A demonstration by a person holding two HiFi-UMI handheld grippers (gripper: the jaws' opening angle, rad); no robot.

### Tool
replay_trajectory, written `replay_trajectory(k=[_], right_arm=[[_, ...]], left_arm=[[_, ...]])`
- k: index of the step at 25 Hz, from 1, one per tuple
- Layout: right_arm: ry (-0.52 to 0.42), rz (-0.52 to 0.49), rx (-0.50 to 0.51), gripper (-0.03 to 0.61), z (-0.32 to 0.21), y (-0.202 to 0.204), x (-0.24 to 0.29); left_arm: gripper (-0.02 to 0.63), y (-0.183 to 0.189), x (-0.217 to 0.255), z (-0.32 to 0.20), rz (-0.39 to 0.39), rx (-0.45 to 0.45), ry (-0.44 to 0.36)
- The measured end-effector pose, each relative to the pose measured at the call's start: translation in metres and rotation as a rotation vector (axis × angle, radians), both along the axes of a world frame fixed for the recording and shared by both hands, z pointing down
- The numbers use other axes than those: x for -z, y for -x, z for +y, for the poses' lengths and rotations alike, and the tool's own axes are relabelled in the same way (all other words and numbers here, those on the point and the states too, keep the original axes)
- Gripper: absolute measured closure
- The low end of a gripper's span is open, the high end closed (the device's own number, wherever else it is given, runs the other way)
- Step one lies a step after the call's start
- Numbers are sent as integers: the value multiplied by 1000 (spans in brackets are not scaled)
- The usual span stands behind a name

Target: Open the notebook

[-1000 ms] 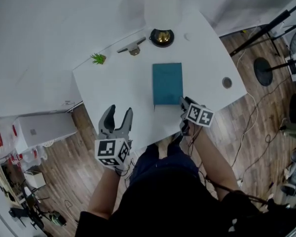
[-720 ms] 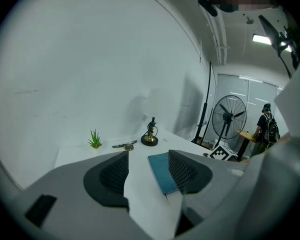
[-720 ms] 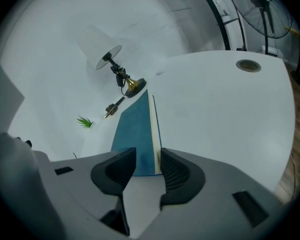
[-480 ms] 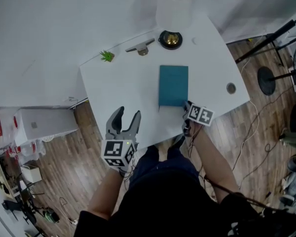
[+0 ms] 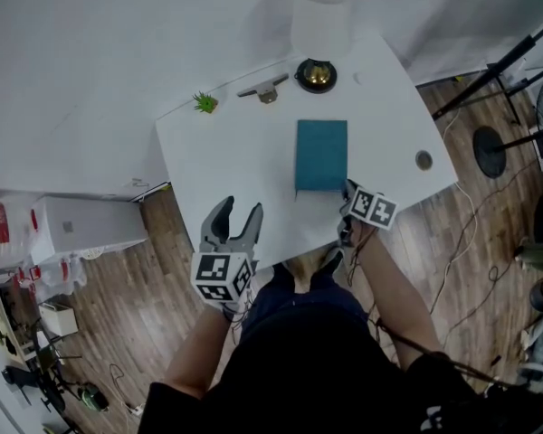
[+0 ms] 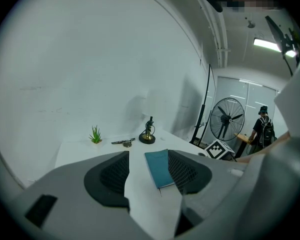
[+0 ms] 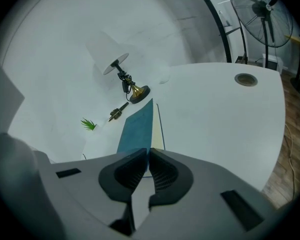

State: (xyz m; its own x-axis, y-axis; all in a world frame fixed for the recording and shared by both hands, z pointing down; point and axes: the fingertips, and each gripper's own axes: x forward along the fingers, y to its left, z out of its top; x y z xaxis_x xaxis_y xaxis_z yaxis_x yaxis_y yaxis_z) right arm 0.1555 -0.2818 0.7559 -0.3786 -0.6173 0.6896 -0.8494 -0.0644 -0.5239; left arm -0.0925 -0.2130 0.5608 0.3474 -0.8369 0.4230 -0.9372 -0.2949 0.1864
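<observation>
notebook (image 5: 321,155) between closing right gripper (image 5: 347,188) jaws

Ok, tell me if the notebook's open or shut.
Shut: notebook cover lies flat in head view; jaws of right gripper are closing on its near edge.

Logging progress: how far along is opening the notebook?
Done: the right gripper is at the near corner of the notebook. In hand: its jaws are closing on the edge of the cover. Remaining: swinging the cover open; it lies flat. The left gripper hangs open, empty.
</observation>
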Motion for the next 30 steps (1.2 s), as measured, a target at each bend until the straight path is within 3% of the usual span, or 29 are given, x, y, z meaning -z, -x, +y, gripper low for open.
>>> replay_trajectory(k=[15, 21, 30], right_arm=[[-159, 60, 55, 561, -2, 29, 74], [-244, 90, 135, 561, -5, 71, 104], [-280, 100, 230, 563, 3, 133, 103]], left_arm=[[376, 17, 30, 15, 79, 8, -53], [377, 33, 24, 12, 108, 13, -56], [385, 69, 11, 16, 122, 24, -28]])
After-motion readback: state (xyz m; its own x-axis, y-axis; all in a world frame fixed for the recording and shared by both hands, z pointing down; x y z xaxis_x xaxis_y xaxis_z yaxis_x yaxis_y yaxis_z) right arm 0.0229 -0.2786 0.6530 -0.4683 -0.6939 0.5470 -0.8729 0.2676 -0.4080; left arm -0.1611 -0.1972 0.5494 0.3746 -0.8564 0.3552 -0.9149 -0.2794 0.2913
